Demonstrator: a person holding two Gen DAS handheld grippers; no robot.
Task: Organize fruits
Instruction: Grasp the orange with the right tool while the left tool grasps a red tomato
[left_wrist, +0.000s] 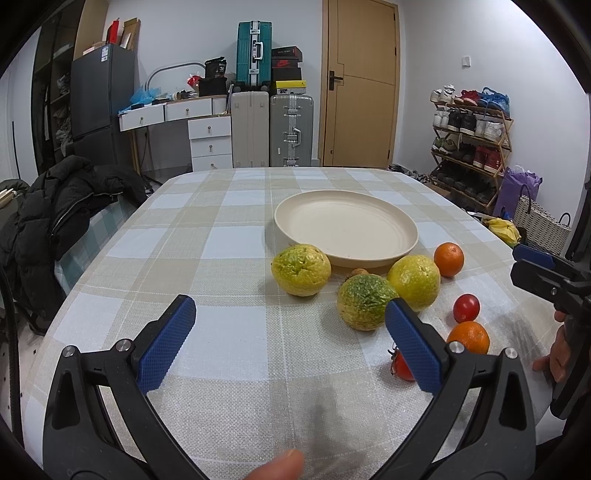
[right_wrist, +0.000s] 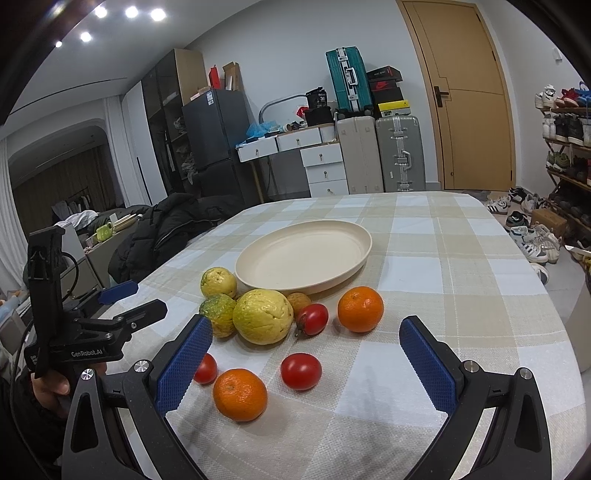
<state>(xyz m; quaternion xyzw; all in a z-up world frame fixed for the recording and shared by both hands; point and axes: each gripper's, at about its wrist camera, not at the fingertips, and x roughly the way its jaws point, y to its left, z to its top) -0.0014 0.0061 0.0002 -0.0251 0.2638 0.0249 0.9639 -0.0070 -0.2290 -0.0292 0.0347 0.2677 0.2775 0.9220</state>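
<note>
A cream plate (left_wrist: 343, 221) (right_wrist: 303, 254) lies empty on the checked tablecloth. In front of it is a cluster of fruit: three yellow-green citrus (left_wrist: 301, 269) (right_wrist: 263, 315), two oranges (right_wrist: 360, 309) (right_wrist: 240, 394), three tomatoes (right_wrist: 301, 371) and a small brown fruit (right_wrist: 299, 301). My left gripper (left_wrist: 290, 310) is open low over the cloth, left of the greenest citrus (left_wrist: 364, 301), holding nothing. My right gripper (right_wrist: 306, 326) is open above the near tomatoes and oranges, also holding nothing. Each gripper shows at the edge of the other's view (left_wrist: 515, 264) (right_wrist: 149, 295).
A black jacket (left_wrist: 55, 221) lies over a chair at the table's left edge. Suitcases (left_wrist: 291, 129), drawers and a fridge stand along the far wall, and a shoe rack (left_wrist: 469, 144) is at the right. The table's rounded edge curves near both grippers.
</note>
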